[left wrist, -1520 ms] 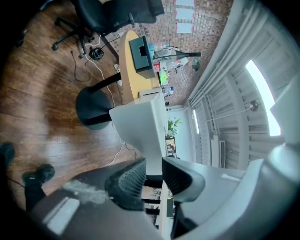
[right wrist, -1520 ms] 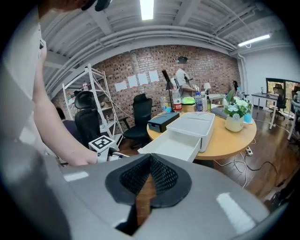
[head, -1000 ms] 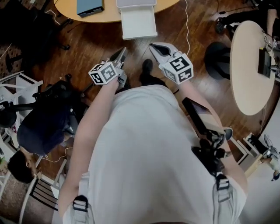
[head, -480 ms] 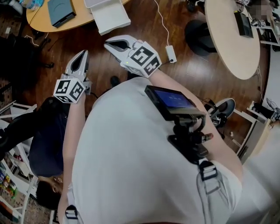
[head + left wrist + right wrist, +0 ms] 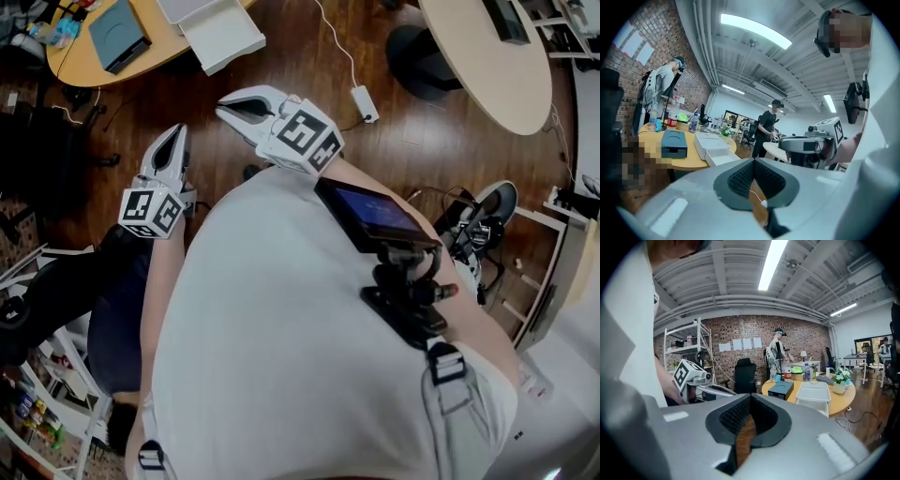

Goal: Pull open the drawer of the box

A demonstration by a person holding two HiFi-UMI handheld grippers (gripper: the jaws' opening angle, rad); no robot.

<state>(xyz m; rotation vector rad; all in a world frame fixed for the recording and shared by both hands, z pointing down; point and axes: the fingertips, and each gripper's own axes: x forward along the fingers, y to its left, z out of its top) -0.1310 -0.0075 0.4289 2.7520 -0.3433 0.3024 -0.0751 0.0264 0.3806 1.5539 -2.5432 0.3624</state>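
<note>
A white box point(image 5: 184, 7) sits on a round wooden table point(image 5: 73, 58) at the top left of the head view. Its drawer point(image 5: 223, 37) sticks out toward me. Both grippers hang over the wooden floor, well short of the table. My left gripper point(image 5: 174, 132) is shut and empty, and points at the table. My right gripper point(image 5: 226, 106) is also shut with nothing between its pads. In the left gripper view the box point(image 5: 707, 142) and its drawer point(image 5: 723, 159) lie beyond the jaws point(image 5: 753, 162). The right gripper view shows the box point(image 5: 813, 392) at the right.
A blue-grey case point(image 5: 118, 33) lies beside the box. A power adapter point(image 5: 364, 103) with a white cable lies on the floor. A pale round table point(image 5: 487, 66) and a dark chair point(image 5: 422, 61) stand at the right. Someone sits at my lower left point(image 5: 103, 309).
The head view has swung, so the table and box have slid from top centre to the top left corner. Both grippers stayed shut and drifted left and down with it.
</note>
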